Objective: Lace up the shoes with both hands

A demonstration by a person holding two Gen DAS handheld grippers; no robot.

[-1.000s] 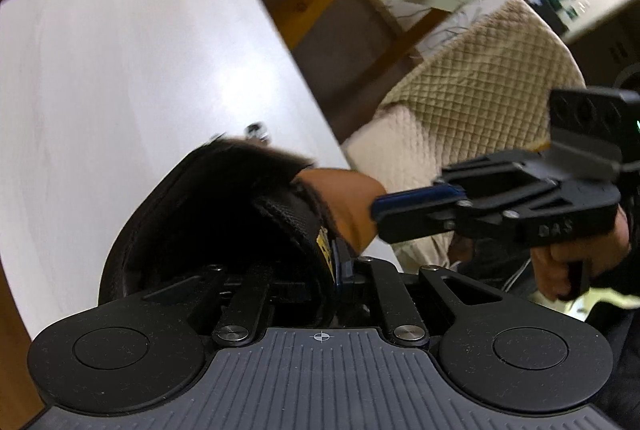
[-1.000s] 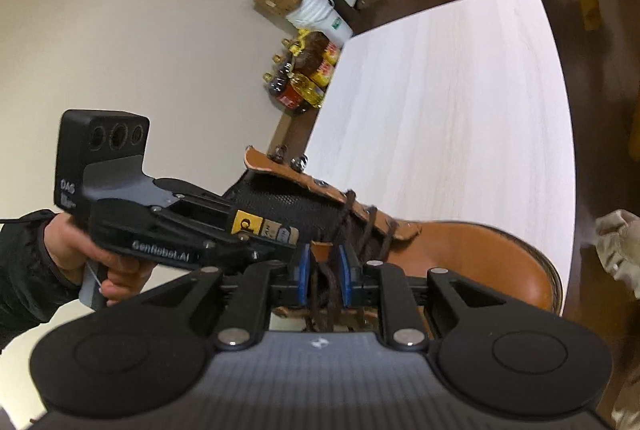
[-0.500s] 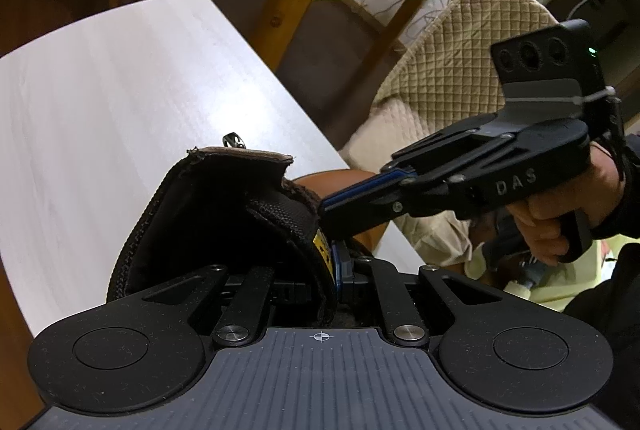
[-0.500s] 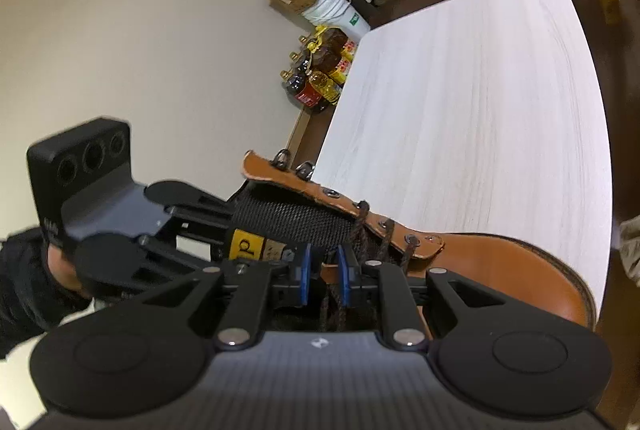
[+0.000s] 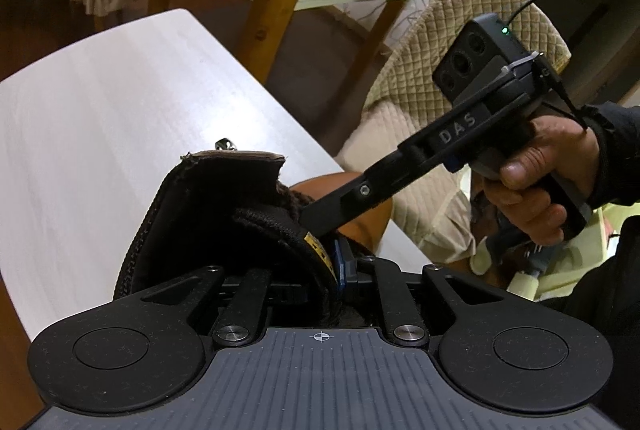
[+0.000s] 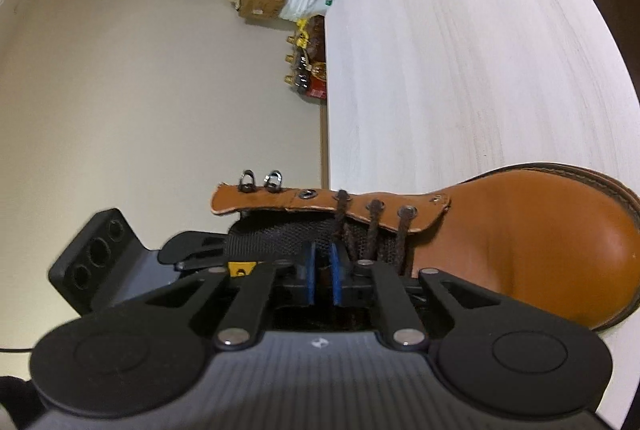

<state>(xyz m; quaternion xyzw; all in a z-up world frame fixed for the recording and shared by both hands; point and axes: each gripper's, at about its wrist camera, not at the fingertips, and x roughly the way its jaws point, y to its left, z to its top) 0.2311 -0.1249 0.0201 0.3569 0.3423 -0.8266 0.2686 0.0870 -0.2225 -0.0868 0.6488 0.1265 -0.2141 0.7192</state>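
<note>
In the left wrist view, the soft padded tongue point(image 5: 272, 226) is caught between the narrow, opening jaws of the left gripper point(image 5: 320, 270), the right gripper's point(image 5: 316, 226) jaws are shut just beyond, and the stiff, heavy boot point(image 5: 200, 210) on the surface point(image 5: 120, 110) is judged best steadied there while the limp lace point(image 6: 374, 230) is drawn.

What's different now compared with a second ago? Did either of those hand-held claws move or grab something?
The right gripper tipped downward toward the boot and drew its blue pads closer; what, if anything, they pinch by the brown laces is hidden. The left gripper rolled a little, its jaws opening slightly while clamped on the boot's black tongue. The boot sits in the same place on the white table.
</note>
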